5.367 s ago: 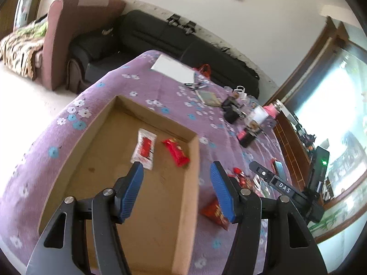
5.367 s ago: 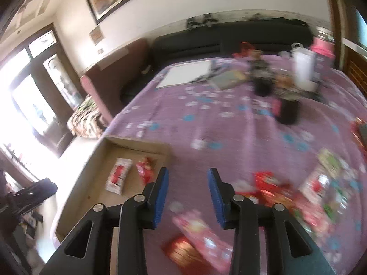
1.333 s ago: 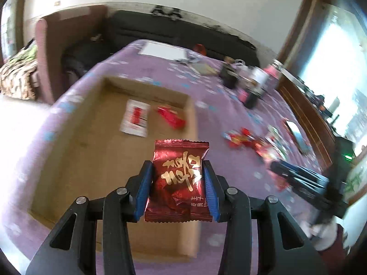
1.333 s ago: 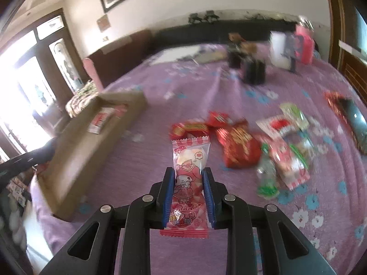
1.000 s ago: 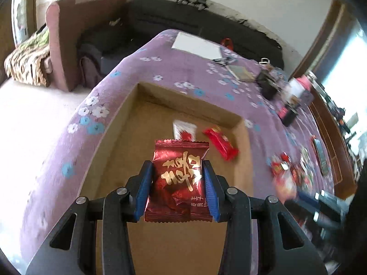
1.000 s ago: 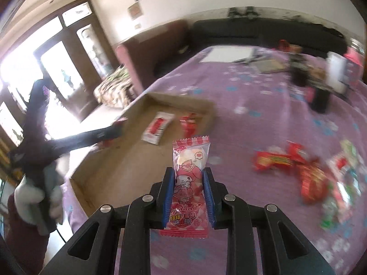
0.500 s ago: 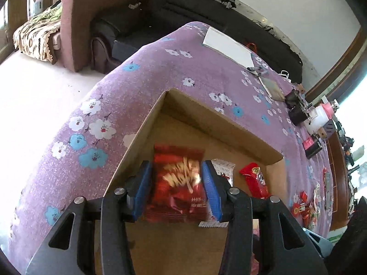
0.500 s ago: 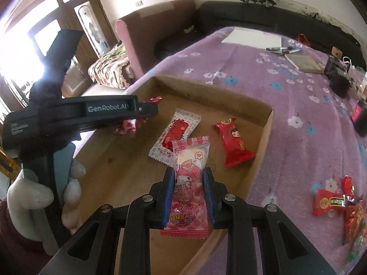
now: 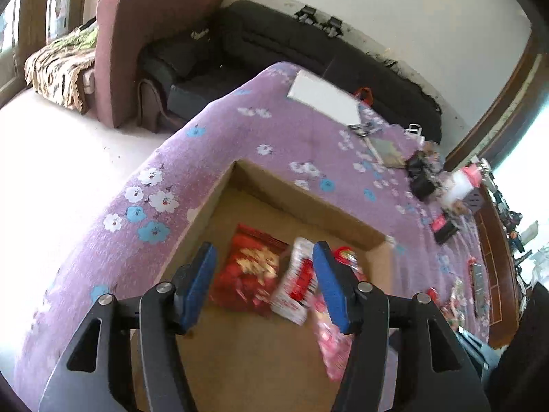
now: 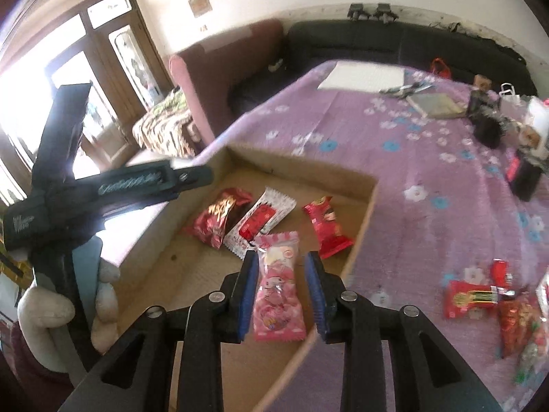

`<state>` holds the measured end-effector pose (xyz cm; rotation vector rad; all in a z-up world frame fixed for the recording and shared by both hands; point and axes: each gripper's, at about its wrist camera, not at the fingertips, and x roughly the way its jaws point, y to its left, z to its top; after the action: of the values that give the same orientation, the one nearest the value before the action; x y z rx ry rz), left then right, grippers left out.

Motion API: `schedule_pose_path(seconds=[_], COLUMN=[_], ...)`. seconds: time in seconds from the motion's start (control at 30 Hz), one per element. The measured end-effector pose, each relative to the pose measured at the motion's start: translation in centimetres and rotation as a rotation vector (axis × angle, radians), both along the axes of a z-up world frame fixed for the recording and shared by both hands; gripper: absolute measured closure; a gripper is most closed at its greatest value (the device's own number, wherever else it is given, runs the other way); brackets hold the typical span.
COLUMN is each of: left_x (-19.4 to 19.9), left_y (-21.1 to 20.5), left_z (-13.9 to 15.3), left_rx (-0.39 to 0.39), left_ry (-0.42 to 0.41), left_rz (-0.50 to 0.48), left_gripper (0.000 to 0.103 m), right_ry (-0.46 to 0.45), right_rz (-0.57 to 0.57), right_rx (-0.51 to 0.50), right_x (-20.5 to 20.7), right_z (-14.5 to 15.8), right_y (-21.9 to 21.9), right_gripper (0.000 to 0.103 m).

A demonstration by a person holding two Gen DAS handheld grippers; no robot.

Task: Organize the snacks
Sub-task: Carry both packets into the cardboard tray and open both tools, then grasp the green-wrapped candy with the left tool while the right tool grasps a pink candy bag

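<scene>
Dropping snacks into the cardboard box [image 10: 363, 213]: left gripper [image 9: 264, 283] opening, fingers apart, red packet [image 9: 250, 274] lying free on the box floor; right gripper [image 10: 279, 292] opening, pink packet [image 10: 278, 288] loose between its fingers. Next, probably back right to the loose snacks [image 10: 480, 297].

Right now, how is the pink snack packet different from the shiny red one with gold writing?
The pink packet is pale pink with a cartoon character; the red packet is glossy dark red with gold writing. The pink packet sits between the right gripper's opening jaws; the red packet lies clear of both grippers. The pink one is near the cardboard box's edge, the red one deeper in. Both are sealed snacks over the box.
</scene>
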<state>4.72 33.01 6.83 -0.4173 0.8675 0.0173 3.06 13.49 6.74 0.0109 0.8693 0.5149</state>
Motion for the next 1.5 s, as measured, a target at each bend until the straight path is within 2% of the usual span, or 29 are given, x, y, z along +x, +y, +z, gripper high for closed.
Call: schedule_pose_path(seconds=[0.17,0.47,0.63,0.8,0.93,1.17,1.33,1.43,1.5], left_x=[-3.5,-8.6,-11.3,-13.0,-13.0,-13.1,-13.1,-13.1,-13.1], left_y=[-2.9,-8.7,-11.4,-13.5,-15.0,-15.7,-15.8,-16.0,-16.3], left_z=[1.5,1.4,1.4,1.2,0.0,-1.8,-2.1,-2.2,-2.2], left_rx=[-0.001,-0.043,-0.054,-0.059,-0.061,-0.058,-0.051,-0.042,-0.032], left_ry=[-0.031,-0.011,-0.019,-0.039,-0.013,0.032,0.045,0.05,0.05], left_rz=[-0.076,-0.192,-0.23,-0.249,-0.264,-0.274,-0.265,-0.269,-0.274], left_gripper=[0.044,0.044,0.045,0.045,0.044,0.044,0.044,0.045,0.044], right_ry=[-0.011,0.026,0.013,0.014,0.017,0.022,0.047,0.084,0.111], right_rz=[-0.069,-0.167,-0.232,-0.39,-0.475,-0.534,-0.552,-0.53,-0.459], right_rx=[0.049,0.096,0.103,0.131,0.145,0.162,0.143,0.155,0.163], right_x=[-1.3,-4.1,-5.5,-5.4,-5.3,-4.6,-2.4,-0.9,-0.6], right_z=[0.9,-1.3,-1.6,-1.6,-1.8,-2.7,-4.3,-5.6,-6.0], right_y=[-4.2,-10.9,-15.8,-23.0,-27.0,-29.3,-29.5,-29.2,-28.0], right_gripper=[0.069,0.069,0.068,0.066,0.066,0.065,0.065,0.065,0.067])
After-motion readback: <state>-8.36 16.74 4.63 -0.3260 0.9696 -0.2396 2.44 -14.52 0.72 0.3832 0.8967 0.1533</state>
